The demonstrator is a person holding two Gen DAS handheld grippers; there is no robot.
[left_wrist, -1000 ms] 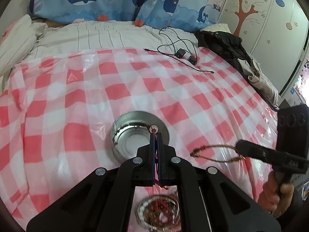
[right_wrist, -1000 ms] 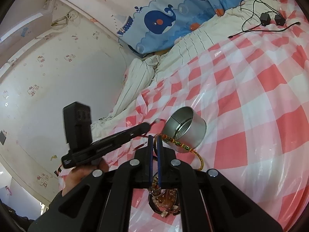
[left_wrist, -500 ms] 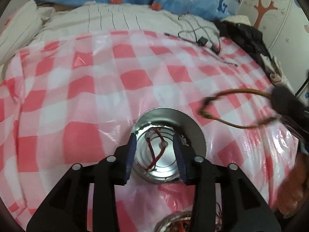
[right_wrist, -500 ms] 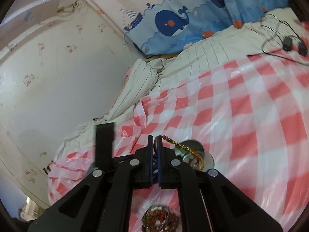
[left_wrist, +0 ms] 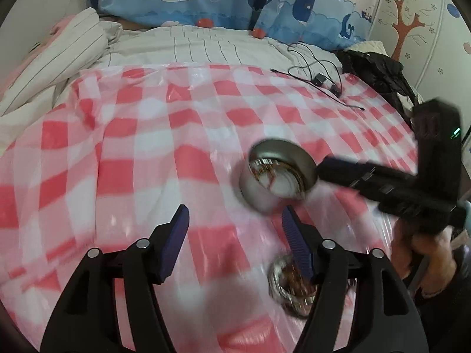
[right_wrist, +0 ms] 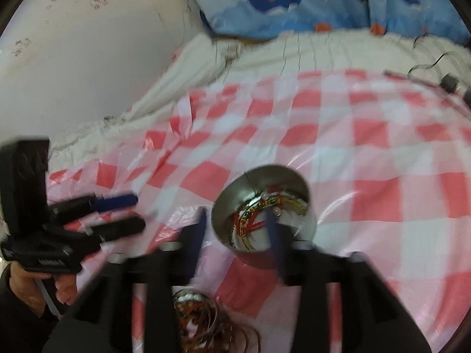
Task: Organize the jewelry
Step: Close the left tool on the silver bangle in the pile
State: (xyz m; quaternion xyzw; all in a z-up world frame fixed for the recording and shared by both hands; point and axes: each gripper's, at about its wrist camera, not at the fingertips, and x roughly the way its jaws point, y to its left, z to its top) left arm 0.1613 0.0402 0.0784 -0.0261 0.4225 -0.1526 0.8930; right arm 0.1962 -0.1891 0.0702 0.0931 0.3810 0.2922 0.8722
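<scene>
Steel, round and open-topped, the tin (right_wrist: 262, 211) serves as landmark. Nearest the viewer, below it, a shallow dish of tangled jewelry (right_wrist: 200, 314) waits as the supply. Just before the tin's rim, the right gripper (right_wrist: 235, 229) is opening its jaws with nothing between them, likely because its gold and red bracelets (right_wrist: 265, 209) now lie inside. To the tin's left, well apart, the left gripper (left_wrist: 234, 235) is also spreading, empty. Beyond the tin stretches the checked plastic sheet (left_wrist: 147, 135).
</scene>
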